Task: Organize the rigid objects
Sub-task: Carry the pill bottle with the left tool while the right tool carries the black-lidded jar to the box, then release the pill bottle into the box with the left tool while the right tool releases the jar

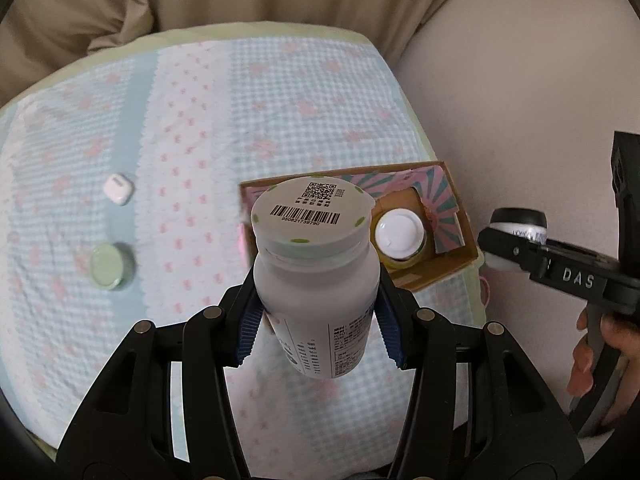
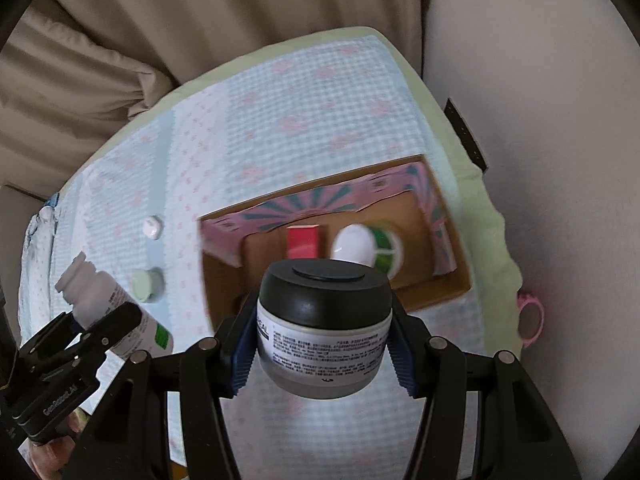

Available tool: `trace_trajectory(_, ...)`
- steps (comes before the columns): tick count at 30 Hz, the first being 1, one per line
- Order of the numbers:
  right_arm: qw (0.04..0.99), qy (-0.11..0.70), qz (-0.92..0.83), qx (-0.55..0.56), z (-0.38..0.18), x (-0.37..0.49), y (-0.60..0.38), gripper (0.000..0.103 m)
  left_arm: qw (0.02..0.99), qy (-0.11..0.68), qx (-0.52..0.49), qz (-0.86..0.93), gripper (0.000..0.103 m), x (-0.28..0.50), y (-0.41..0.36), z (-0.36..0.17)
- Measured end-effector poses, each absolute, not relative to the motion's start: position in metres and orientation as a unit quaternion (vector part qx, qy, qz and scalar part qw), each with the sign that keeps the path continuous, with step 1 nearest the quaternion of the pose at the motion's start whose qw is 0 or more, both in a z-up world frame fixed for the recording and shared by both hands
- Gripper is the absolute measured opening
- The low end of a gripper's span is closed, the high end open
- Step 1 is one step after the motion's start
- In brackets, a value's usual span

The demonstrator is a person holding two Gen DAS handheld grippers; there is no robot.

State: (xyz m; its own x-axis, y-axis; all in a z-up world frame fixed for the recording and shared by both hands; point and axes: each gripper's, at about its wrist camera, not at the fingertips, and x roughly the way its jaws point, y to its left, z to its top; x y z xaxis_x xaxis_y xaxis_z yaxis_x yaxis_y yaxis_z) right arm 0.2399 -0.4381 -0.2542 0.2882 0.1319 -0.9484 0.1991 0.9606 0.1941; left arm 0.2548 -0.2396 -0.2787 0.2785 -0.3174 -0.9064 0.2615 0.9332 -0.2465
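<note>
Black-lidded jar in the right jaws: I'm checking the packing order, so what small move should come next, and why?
Probably carry the black-lidded jar, clamped in the right gripper, forward over the cardboard box and lower it. The box's near-left floor looks bare beside the red carton and white-capped bottle.

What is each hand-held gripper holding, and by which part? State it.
The left hand-held gripper grips the white bottle around its body, below the cap. The right hand-held gripper grips the black-lidded jar by its sides.

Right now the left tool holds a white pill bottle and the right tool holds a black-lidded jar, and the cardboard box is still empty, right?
Not quite. The cardboard box already holds a white-capped bottle and a red item, as the right wrist view shows. The rest stands: left tool grips the pill bottle, right tool the black-lidded jar.
</note>
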Motion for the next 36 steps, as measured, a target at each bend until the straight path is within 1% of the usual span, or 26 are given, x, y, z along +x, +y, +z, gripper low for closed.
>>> trace_trajectory(9,0.771,0.621,-0.025,0.137,-0.312,0.293,-0.496,0.053,0.779,0.602,0.005,-0.177,0.047,0.309,-0.290,-0.337)
trace_trajectory(15,0.759,0.641,-0.019,0.115,-0.352,0.319,-0.504,0.053,0.760,0.628,0.023,-0.166,0.047,0.334,-0.304,-0.383)
trace_trajectory(20,0.755,0.653,-0.006,0.068,-0.382,0.333,-0.496,0.053,0.741,0.652,0.037,-0.154,0.047,0.343,-0.306,-0.420)
trace_trajectory(24,0.749,0.660,0.004,0.054,-0.397,0.338,-0.490,0.053,0.733,0.661,0.043,-0.151,0.047,0.343,-0.307,-0.433)
trace_trajectory(34,0.748,0.663,0.007,0.046,-0.404,0.345,-0.486,0.053,0.722,0.675,0.064,-0.141,0.047,0.344,-0.312,-0.443)
trace_trajectory(35,0.748,0.662,0.007,0.045,-0.403,0.346,-0.485,0.053,0.724,0.672,0.064,-0.141,0.048,0.344,-0.312,-0.441)
trace_trajectory(36,0.750,0.660,0.005,0.042,-0.402,0.347,-0.485,0.054,0.726,0.669,0.061,-0.144,0.056,0.344,-0.313,-0.438)
